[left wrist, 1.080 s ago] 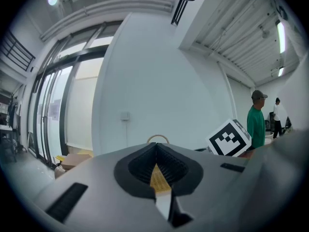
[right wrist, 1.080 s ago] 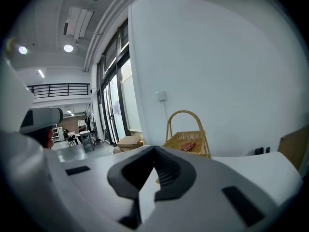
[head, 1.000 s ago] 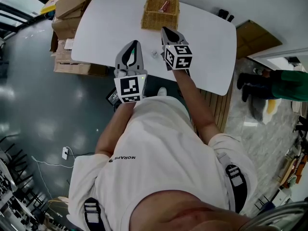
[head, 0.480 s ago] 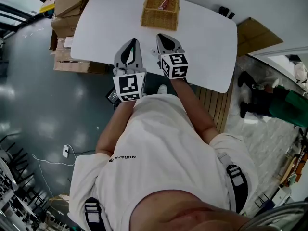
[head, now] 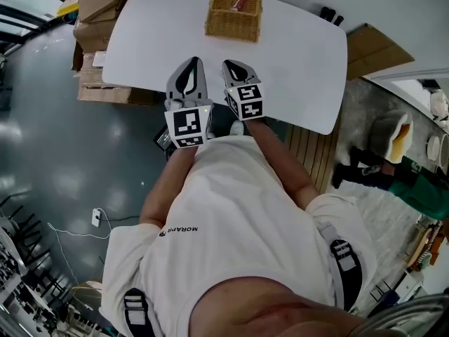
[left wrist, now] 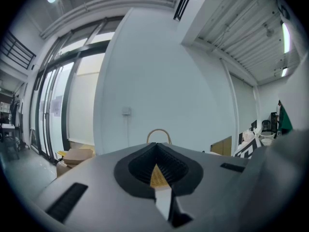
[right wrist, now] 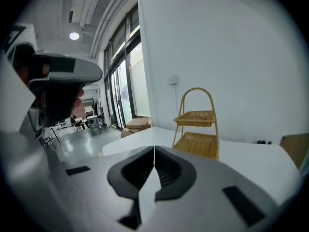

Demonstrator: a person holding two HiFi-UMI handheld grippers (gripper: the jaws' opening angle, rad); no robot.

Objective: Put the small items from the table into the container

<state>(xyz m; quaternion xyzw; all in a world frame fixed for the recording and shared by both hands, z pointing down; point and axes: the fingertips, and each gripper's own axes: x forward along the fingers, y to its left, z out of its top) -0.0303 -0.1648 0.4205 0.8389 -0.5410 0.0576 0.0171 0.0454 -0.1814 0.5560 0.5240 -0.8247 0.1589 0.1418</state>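
Observation:
A two-tier wicker basket point(head: 233, 9) stands at the far side of the white table point(head: 302, 55); a small red item point(head: 238, 2) lies in its top tier. My left gripper point(head: 191, 63) hovers over the table's near edge, shut and empty. My right gripper point(head: 234, 66) is close beside it, also shut with nothing between its fingers. In the right gripper view the basket point(right wrist: 195, 144) stands ahead past the shut right gripper point(right wrist: 154, 149). Above the left gripper point(left wrist: 156, 145), only the basket's handle point(left wrist: 158, 131) shows. No loose small item shows on the table.
Cardboard boxes point(head: 98, 9) are stacked off the table's left end. A brown panel point(head: 370, 48) leans beyond the right end, with dark shoes point(head: 330, 14) near the far corner. A person in green point(head: 421, 195) stands at the right.
My right gripper has drawn back from the basket toward the near table edge and sunk, ending beside the left one. A small pale item near it is now hidden. The left gripper stayed put.

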